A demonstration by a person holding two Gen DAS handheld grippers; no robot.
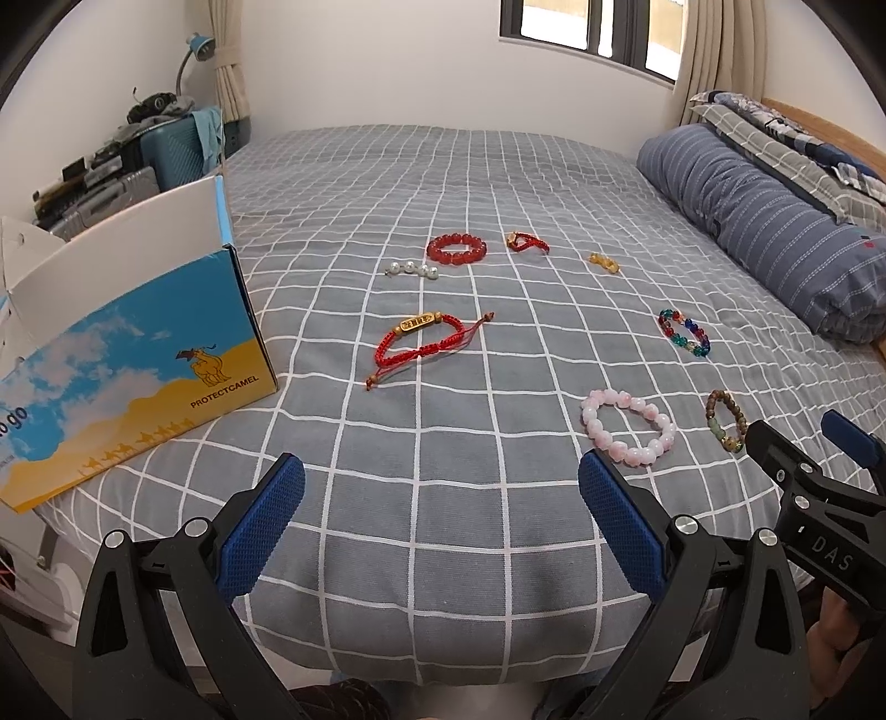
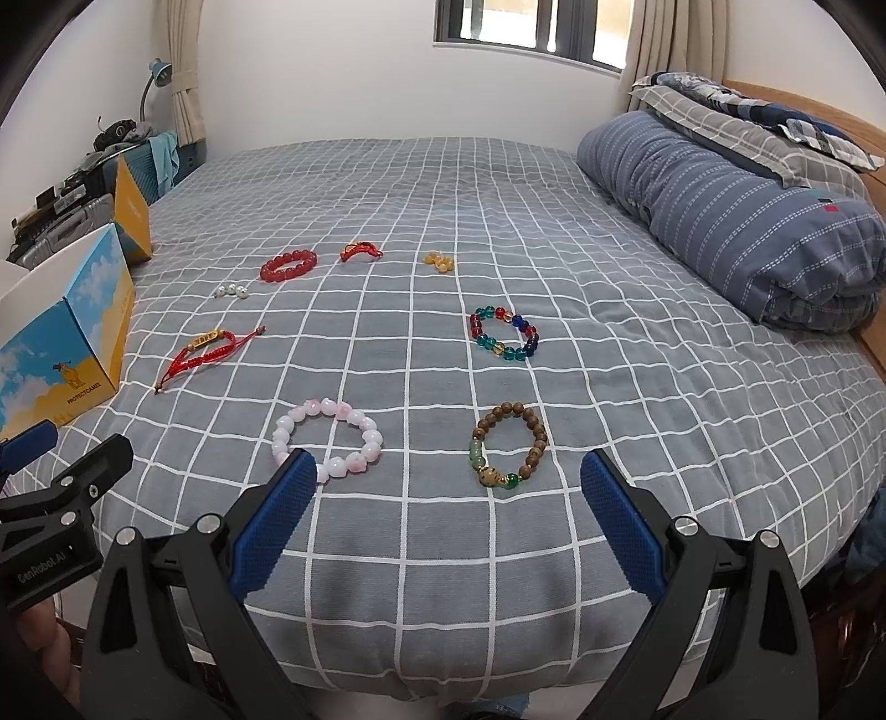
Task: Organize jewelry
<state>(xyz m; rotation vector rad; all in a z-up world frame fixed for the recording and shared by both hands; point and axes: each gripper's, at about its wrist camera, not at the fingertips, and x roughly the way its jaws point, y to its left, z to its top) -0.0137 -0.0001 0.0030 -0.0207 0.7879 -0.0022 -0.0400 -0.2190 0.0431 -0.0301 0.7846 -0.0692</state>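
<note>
Several bracelets lie spread on the grey checked bed [image 1: 443,526]. A red cord bracelet [image 1: 426,343] with a gold charm lies near an open blue and yellow box [image 1: 144,365]. Farther back lie a red bead bracelet [image 1: 457,248], a pearl string [image 1: 412,270], a small red cord piece [image 1: 526,242] and an amber piece [image 1: 603,262]. A pink bead bracelet [image 2: 326,443], a wooden bead bracelet [image 2: 509,446] and a multicoloured glass bracelet [image 2: 504,335] lie nearer the right gripper [image 2: 448,498]. The left gripper [image 1: 443,498] and the right gripper are open and empty above the bed's front edge.
A rolled blue striped duvet [image 2: 736,221] and pillows [image 2: 736,122] lie along the right side by the wooden headboard. Suitcases [image 1: 166,149] and clutter stand left of the bed behind the box. A window [image 2: 526,27] with curtains is at the back wall.
</note>
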